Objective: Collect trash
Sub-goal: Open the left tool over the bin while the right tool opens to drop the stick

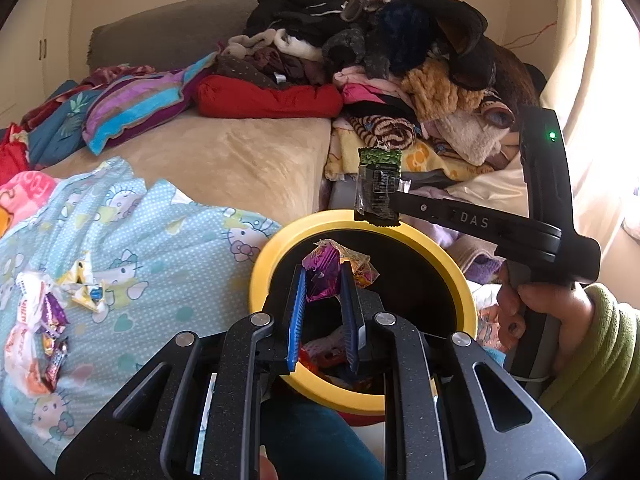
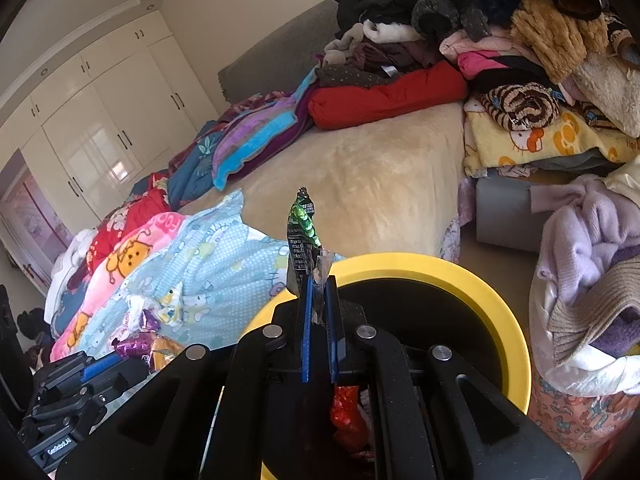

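Note:
A yellow-rimmed black bin stands beside the bed, with red and orange wrappers at its bottom. My left gripper is shut on a purple and orange candy wrapper, held over the bin's mouth. My right gripper is shut on a green and black wrapper above the bin's far rim. It comes in from the right in the left wrist view, held by a hand in a green sleeve. More wrappers lie on the light blue cartoon blanket.
The bed carries a beige cover, a red cushion, striped towels and a tall heap of clothes. A lilac knit pile lies right of the bin. White wardrobes line the far wall.

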The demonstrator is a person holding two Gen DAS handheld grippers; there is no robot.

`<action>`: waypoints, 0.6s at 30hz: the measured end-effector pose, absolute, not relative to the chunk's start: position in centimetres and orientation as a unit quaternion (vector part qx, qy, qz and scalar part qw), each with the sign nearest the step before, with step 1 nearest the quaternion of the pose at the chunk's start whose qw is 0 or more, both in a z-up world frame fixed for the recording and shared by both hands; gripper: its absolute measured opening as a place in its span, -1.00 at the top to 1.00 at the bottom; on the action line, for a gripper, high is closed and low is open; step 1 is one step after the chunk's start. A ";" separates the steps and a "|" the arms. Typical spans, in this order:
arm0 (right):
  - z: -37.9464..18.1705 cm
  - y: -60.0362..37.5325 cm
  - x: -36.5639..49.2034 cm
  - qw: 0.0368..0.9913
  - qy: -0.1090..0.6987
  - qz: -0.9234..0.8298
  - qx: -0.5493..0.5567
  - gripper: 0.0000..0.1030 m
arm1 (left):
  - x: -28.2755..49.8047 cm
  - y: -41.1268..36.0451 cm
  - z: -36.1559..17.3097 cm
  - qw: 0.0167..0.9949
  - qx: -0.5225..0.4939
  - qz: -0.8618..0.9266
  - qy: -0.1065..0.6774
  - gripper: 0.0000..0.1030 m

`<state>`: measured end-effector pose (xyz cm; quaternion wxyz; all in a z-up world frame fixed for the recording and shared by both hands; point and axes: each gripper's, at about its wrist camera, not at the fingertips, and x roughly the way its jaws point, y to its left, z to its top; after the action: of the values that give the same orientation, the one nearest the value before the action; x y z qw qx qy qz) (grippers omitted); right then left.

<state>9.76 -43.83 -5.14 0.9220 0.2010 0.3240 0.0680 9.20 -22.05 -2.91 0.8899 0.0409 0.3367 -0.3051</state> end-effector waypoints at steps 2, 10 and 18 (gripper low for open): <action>-5.5 -44.1 9.8 0.920 0.329 0.065 0.202 0.87 | 9.2 -22.4 -3.1 0.888 0.044 -0.307 0.340 0.77; -6.9 -45.2 10.0 0.913 0.351 0.053 0.200 0.87 | 9.6 -23.6 -4.5 0.877 0.046 -0.315 0.360 0.77; -8.0 -46.1 10.0 0.906 0.369 0.044 0.200 0.87 | 9.8 -25.2 -5.6 0.866 0.058 -0.327 0.375 0.77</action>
<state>10.01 -46.15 -8.01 0.9064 0.2001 0.3693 0.0444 9.76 -25.22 -5.63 0.8656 0.0580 0.3748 -0.3271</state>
